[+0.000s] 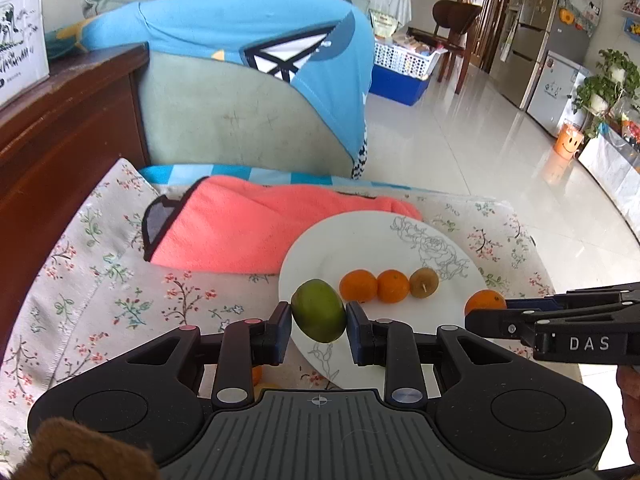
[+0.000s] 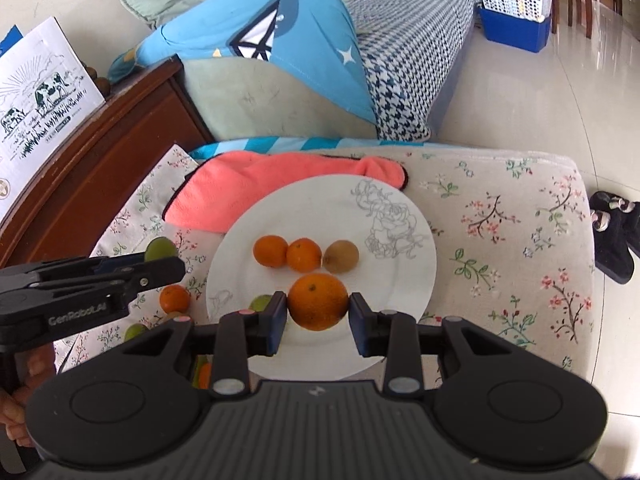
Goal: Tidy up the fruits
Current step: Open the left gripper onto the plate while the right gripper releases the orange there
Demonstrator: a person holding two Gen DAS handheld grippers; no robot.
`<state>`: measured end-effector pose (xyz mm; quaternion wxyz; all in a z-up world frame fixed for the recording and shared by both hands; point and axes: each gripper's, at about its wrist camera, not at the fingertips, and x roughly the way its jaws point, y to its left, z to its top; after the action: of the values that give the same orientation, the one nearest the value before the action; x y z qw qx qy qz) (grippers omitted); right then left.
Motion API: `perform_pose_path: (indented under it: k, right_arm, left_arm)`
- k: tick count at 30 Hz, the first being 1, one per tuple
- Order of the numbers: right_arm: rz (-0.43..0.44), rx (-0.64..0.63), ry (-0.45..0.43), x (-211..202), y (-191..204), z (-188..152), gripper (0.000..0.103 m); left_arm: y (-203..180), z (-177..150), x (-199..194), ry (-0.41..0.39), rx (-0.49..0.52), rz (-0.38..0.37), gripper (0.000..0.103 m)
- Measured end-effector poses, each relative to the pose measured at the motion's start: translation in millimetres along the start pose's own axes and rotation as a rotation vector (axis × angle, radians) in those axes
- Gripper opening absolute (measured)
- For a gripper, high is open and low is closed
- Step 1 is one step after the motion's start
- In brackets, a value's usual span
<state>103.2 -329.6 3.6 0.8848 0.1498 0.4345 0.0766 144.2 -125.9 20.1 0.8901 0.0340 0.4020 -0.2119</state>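
Note:
My left gripper (image 1: 319, 322) is shut on a green fruit (image 1: 318, 310), held over the left rim of the white plate (image 1: 360, 240). My right gripper (image 2: 318, 314) is shut on a large orange (image 2: 318, 301) above the plate (image 2: 328, 204). Two small oranges (image 2: 271, 251) (image 2: 303, 255) and a brown kiwi (image 2: 341, 256) lie in a row on the plate. The right gripper (image 1: 486, 314) enters the left wrist view from the right with its orange (image 1: 485, 301). The left gripper (image 2: 168, 266) and its green fruit (image 2: 160, 249) show at the left of the right wrist view.
The plate sits on a floral cloth (image 2: 500, 216) with a pink towel (image 2: 256, 184) behind it. A small orange (image 2: 174, 298) and green fruits (image 2: 135, 332) lie on the cloth left of the plate. A wooden cabinet (image 1: 60, 128) stands at left, a sofa behind, black slippers (image 2: 612, 236) on the floor.

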Motion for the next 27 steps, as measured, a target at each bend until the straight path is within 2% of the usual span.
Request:
perform_pose_path:
  k: [8,14,20,27]
  right_arm:
    - [-0.001,0.055,0.037,17,-5,-2,0.034]
    - [-0.005,0.076,0.038,24,-7,-1,0.034]
    - [0.011,0.106,0.01,19,-8,2,0.037]
    - [0.014,0.094,-0.024,14,-4,4,0.037]
  left_arm:
    - [-3,1,20,0.032,-0.027,-0.024,0.027]
    - [-7,4,21,0.019,-0.042,-0.033,0.029]
    - [-5,9,12,-0.015,-0.067,-0.005,0.048]
    - [-2,12,1,-0.028,-0.057,0.057,0.061]
